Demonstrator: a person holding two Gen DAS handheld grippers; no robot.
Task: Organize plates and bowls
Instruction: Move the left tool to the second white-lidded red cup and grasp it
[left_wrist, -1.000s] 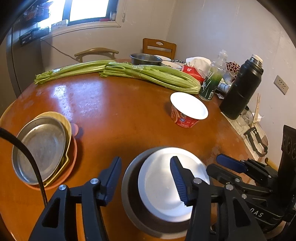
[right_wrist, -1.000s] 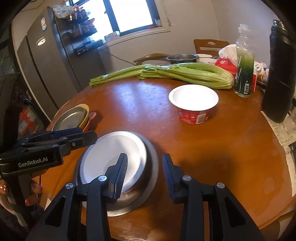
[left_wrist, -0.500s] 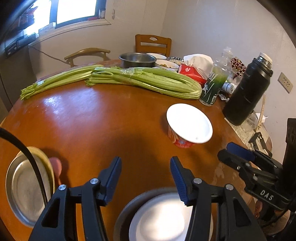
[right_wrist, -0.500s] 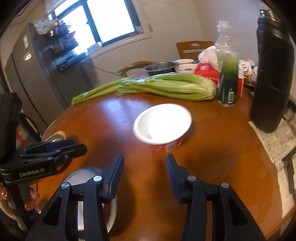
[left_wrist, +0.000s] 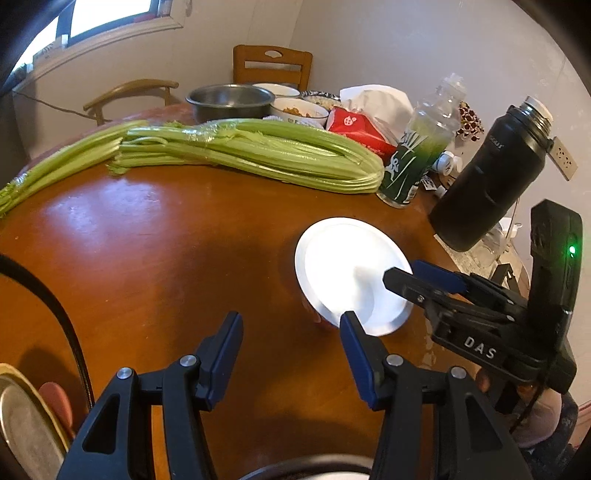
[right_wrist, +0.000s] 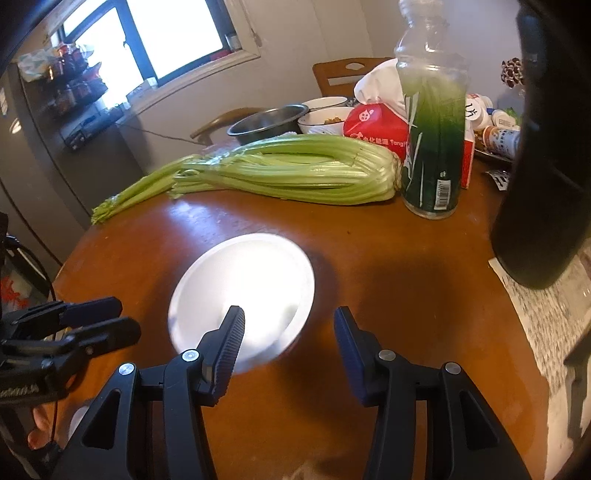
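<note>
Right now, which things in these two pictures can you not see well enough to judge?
- White bowl: right wrist view, blurred and glaring; inside unreadable. The right gripper, jaws opening, hides its near rim.
- Plate stack: left wrist view, cut by the bottom left edge.
- Dish below the left gripper: only a rim sliver.
- Far small bowl: contents too small.
</note>
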